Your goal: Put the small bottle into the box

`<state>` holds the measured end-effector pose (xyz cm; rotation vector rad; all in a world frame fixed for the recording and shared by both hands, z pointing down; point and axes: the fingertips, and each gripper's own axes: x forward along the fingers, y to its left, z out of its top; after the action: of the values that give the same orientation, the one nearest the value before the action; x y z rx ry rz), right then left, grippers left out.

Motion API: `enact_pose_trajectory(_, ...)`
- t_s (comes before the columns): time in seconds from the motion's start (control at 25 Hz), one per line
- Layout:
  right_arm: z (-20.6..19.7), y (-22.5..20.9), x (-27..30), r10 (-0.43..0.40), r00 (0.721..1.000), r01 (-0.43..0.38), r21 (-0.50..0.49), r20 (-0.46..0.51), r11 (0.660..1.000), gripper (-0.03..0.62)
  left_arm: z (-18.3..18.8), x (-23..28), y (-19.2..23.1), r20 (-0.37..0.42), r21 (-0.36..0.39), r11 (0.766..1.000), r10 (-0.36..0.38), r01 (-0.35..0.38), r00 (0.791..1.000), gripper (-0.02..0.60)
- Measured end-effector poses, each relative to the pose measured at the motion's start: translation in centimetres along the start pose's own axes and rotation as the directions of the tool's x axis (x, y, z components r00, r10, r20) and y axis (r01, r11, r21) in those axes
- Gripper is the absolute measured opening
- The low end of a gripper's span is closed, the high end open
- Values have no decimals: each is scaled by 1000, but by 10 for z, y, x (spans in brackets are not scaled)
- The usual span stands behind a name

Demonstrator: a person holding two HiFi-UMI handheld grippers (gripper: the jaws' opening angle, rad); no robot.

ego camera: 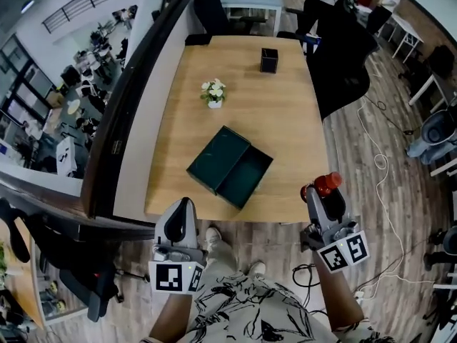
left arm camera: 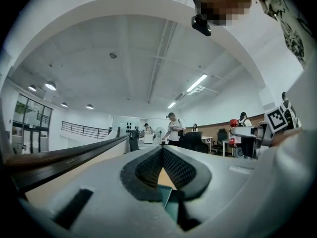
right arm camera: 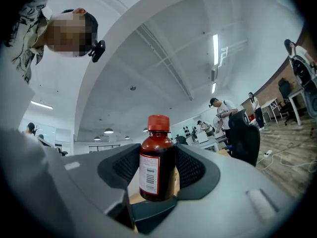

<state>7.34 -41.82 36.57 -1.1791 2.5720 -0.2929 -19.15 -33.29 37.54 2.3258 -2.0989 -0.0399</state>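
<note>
A small dark brown bottle (right arm camera: 157,160) with a red cap (ego camera: 328,183) and a white barcode label stands upright between the jaws of my right gripper (right arm camera: 158,167), which is shut on it. In the head view the right gripper (ego camera: 323,195) is held off the table's front right corner, tilted up. The dark green box (ego camera: 244,176) lies open near the table's front edge, its lid (ego camera: 218,158) beside it on the left. My left gripper (ego camera: 180,219) hangs in front of the table edge, jaws shut with nothing between them; the left gripper (left arm camera: 162,166) points upward over the table.
On the wooden table (ego camera: 285,113) a small pot of white flowers (ego camera: 214,93) stands in the middle and a black holder (ego camera: 269,60) at the far end. A dark railing (ego camera: 132,95) runs along the left. Office chairs (ego camera: 346,56) and people stand at the far right.
</note>
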Motion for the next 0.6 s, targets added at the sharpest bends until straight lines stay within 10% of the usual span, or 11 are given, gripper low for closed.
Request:
enact_pose_trajectory(0.24, -33, -4, 70, -36, 996, 46, 117, -84, 992, 227, 13, 60, 21, 15, 5, 994, -109, 109, 994, -6)
enact_pose_trajectory(0.6, -189, -14, 138, -67, 930, 198, 337, -362, 921, 227, -30, 113, 28, -76, -52, 967, -251, 248, 965, -6)
